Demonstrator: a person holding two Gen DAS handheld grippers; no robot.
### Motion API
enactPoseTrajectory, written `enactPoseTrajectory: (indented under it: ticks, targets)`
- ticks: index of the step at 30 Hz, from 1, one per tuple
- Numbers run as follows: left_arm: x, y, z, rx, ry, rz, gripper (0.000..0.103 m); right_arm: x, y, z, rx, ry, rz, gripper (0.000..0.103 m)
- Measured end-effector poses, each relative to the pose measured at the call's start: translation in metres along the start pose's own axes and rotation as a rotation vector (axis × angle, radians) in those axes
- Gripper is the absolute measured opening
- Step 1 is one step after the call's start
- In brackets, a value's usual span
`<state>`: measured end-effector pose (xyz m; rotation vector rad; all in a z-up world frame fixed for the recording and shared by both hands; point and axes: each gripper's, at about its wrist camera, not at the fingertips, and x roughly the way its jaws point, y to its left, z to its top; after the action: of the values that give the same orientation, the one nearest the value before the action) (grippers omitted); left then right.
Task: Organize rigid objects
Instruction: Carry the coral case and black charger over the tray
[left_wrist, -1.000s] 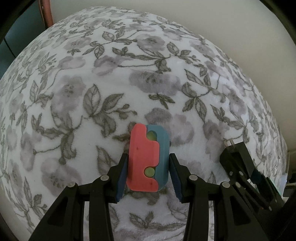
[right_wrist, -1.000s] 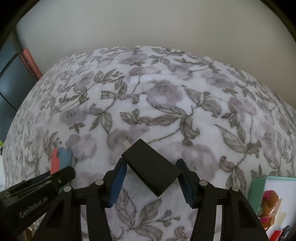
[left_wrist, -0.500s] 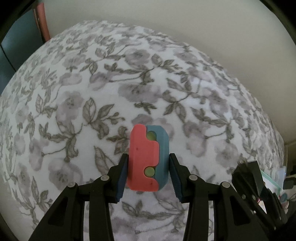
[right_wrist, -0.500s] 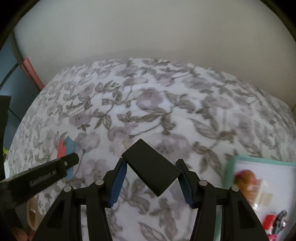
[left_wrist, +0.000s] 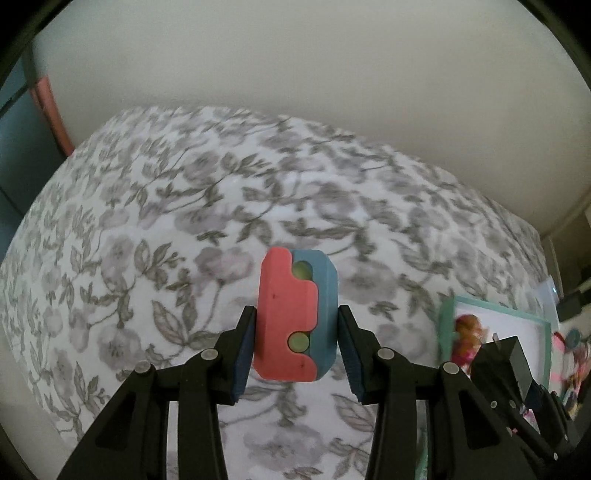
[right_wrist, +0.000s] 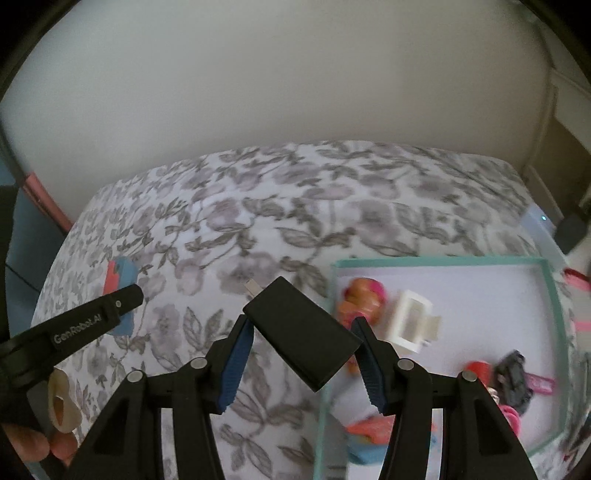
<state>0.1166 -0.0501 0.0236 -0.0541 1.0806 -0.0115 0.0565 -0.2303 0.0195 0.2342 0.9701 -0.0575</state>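
Above the grey-flowered white fleece bedspread (right_wrist: 295, 206), beside the mint-rimmed white tray (right_wrist: 550, 295) of small toys, both tongs carry cargo. Right gripper (right_wrist: 301, 352) clamps a black rectangular plastic box (right_wrist: 301, 334) diagonally by its corners, which looks stiff, light and liable to pivot. Left gripper (left_wrist: 295, 349) squeezes a red-and-blue interlocking plastic block (left_wrist: 295, 315) across flat sides, likely rigid and secure
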Motion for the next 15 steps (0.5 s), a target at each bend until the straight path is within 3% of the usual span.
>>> enactPoseTrajectory:
  ticks: [8,15]
  targets:
    - [-0.026,-0.043,-0.01,0.074,-0.043,-0.056,0.045,-0.029,-0.043,-0.006,0.078,-0.027,-0.04,0.058]
    - [-0.031,-0.092,-0.03,0.17,-0.015,-0.152,0.045,-0.039,-0.083,-0.01,0.134,-0.024,-0.124,0.058]
